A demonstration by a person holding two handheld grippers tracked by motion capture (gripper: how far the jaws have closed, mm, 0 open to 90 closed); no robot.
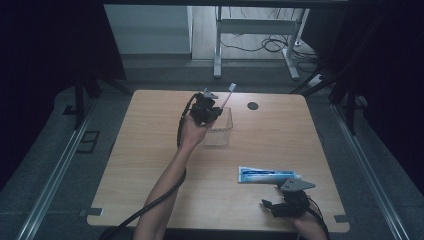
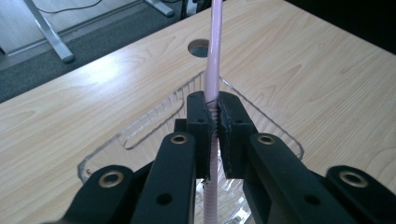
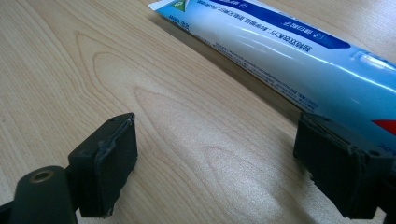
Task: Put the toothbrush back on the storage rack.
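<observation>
My left gripper (image 1: 216, 112) (image 2: 214, 122) is shut on a pink toothbrush (image 1: 228, 94) (image 2: 213, 60), which slants up and away from the jaws. It hovers over a clear plastic basket (image 1: 223, 134) (image 2: 140, 128) near the table's far middle. A blue and white toothpaste tube (image 1: 267, 174) (image 3: 299, 51) lies flat at the front right. My right gripper (image 1: 270, 205) (image 3: 233, 170) rests low on the wood just in front of the tube, open, with nothing between its pads; the tube runs behind its right pad (image 3: 343, 165).
A round cable hole (image 1: 252, 106) (image 2: 200, 47) sits in the wooden tabletop (image 1: 150, 165) beyond the basket. Metal desk legs and loose cables (image 1: 270, 45) stand on the floor past the far edge. Bare wood lies left and centre.
</observation>
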